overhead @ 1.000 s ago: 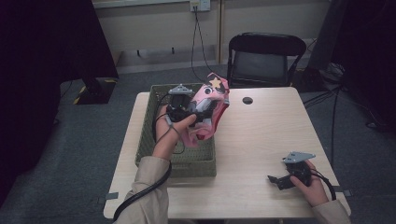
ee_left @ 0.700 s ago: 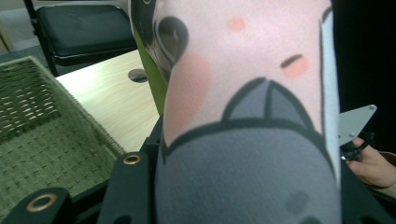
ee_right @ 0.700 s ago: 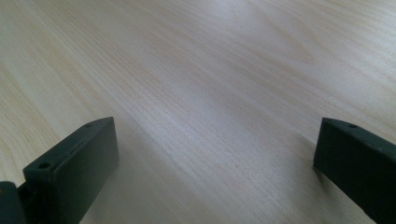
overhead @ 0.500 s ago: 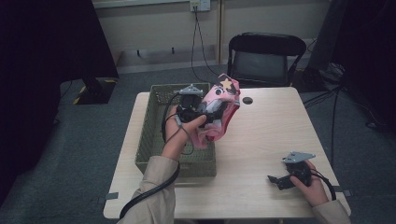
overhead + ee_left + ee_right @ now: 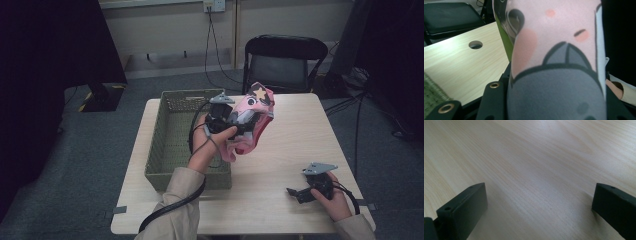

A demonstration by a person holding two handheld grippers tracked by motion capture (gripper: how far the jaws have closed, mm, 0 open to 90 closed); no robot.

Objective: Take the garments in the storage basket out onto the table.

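Left gripper view: table hole (image 5: pixel 475 44) behind pink cloth (image 5: pixel 556 37).

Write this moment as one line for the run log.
left gripper: shut on pink cloth, held above table | right gripper: open, nothing held | basket: on table

The pink plush toy (image 5: pixel 554 60) hides the left claw's tips.

Dim, soft room light; dark picture edges; the close pink cloth (image 5: pixel 554 50) blurs.
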